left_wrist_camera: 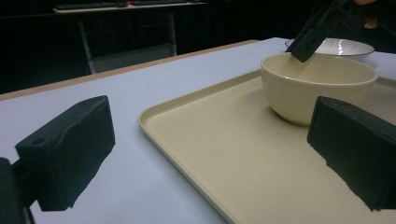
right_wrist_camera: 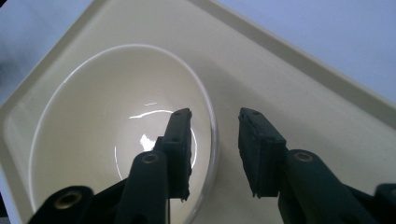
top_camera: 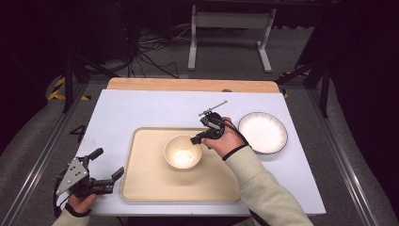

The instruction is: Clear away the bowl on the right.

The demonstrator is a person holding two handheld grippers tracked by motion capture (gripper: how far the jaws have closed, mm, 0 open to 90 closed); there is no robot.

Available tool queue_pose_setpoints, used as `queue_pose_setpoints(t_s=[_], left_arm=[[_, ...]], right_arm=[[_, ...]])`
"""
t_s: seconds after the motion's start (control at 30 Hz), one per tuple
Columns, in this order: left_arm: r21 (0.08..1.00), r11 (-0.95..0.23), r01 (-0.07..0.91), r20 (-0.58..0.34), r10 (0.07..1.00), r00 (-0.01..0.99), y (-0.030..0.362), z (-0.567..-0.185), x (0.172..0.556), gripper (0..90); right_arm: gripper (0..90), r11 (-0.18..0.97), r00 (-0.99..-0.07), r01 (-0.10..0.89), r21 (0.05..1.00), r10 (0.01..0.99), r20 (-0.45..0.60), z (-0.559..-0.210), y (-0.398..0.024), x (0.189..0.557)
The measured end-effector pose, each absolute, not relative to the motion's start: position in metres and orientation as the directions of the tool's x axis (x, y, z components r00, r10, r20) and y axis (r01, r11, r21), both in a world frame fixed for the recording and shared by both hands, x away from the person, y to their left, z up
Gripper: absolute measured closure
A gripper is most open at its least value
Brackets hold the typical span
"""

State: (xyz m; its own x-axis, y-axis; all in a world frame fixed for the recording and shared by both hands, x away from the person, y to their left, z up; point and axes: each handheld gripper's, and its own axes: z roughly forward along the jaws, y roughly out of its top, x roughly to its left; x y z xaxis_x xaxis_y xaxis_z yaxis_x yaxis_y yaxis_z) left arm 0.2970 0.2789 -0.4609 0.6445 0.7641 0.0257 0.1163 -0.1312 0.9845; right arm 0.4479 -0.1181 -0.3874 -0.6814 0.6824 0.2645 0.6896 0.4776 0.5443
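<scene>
Between the right gripper's (right_wrist_camera: pixel 214 140) parted jaws stands the rim of the round cream ceramic bowl (right_wrist_camera: pixel 102 116), unpinched, on the beige rectangular tray (right_wrist_camera: pixel 299 88). Off the tray's side, the left gripper (top_camera: pixel 108 165) rests wide open, holding nothing.

My right hand-held gripper (right_wrist_camera: pixel 212 140) points down at the cream bowl (right_wrist_camera: pixel 107 121), its two black jaws straddling the bowl's near rim. One jaw hangs inside the bowl and the other outside it over the tray (right_wrist_camera: pixel 299 88), with a clear gap on both sides of the rim, so neither pad presses on it. The bowl sits on the cream tray, its glossy inside catching a bright glint. Beyond the tray's raised edge lies the pale desk (right_wrist_camera: pixel 336 32).
</scene>
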Motion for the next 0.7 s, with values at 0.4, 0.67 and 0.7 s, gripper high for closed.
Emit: queue_pose_setpoints(t_s=[0.4,0.67,0.7], left_arm=[[0.984,-0.132,0.118,0.026,0.764,0.645,0.279,-0.461,0.298,1.5],[0.984,-0.133,0.118,0.026,0.764,0.645,0.279,-0.461,0.298,1.5],[0.984,-0.132,0.119,0.025,0.765,0.644,0.279,-0.461,0.297,1.5]], right_arm=[[43.5,0.518,-0.789,0.522,0.677,0.595,0.153,-0.359,-0.132,0.432],[41.3,0.515,-0.841,0.384,0.766,0.538,0.06,-0.346,-0.144,0.414],[41.1,0.51,-0.842,0.377,0.773,0.536,0.058,-0.346,-0.146,0.413]])
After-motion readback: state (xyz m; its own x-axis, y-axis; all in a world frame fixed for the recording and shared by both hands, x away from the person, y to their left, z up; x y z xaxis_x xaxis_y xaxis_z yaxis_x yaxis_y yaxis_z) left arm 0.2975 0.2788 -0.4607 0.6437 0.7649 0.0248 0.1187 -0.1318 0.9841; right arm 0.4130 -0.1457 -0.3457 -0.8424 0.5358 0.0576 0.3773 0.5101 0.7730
